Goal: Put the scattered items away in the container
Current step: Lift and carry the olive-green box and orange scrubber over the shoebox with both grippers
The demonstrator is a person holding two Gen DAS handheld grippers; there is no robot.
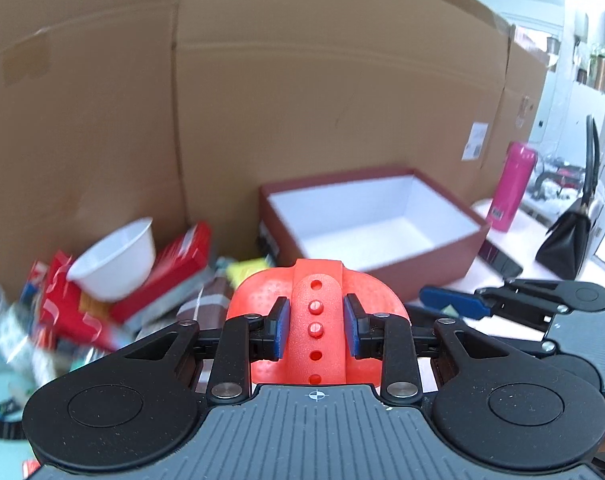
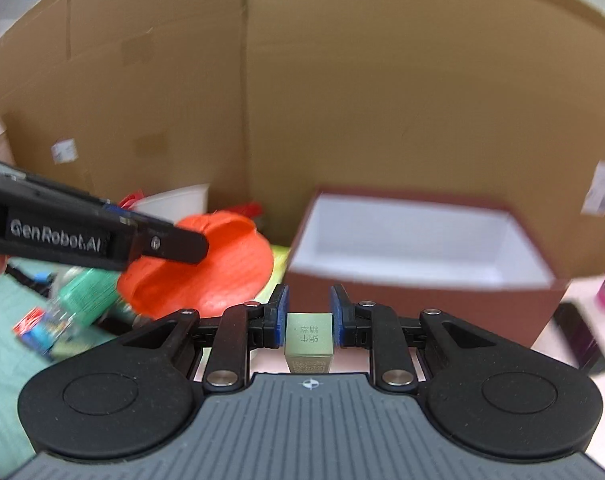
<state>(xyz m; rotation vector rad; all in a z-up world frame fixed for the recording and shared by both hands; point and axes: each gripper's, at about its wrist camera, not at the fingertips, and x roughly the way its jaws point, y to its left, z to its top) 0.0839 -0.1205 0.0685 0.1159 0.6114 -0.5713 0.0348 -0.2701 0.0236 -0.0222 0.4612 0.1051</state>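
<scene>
My left gripper (image 1: 316, 330) is shut on the strap of an orange plastic piece (image 1: 318, 320), a rounded pad with a row of holes and studs, held above the table. The same orange piece (image 2: 206, 268) shows at the left of the right wrist view, under the left gripper's black arm. My right gripper (image 2: 309, 322) is shut on a small olive-gold box (image 2: 309, 338) with printed characters. The maroon box with a white inside (image 1: 382, 220) stands open just beyond both grippers, also seen as the maroon box (image 2: 418, 240) in the right wrist view. Its inside looks bare.
A heap of scattered items lies at the left: a white bowl (image 1: 118, 260), red packets (image 1: 174, 268) and a green packet (image 2: 86, 292). A tall cardboard wall (image 1: 302, 80) backs the table. A pink bottle (image 1: 516, 186) and a black handbag (image 1: 570, 236) stand at the right.
</scene>
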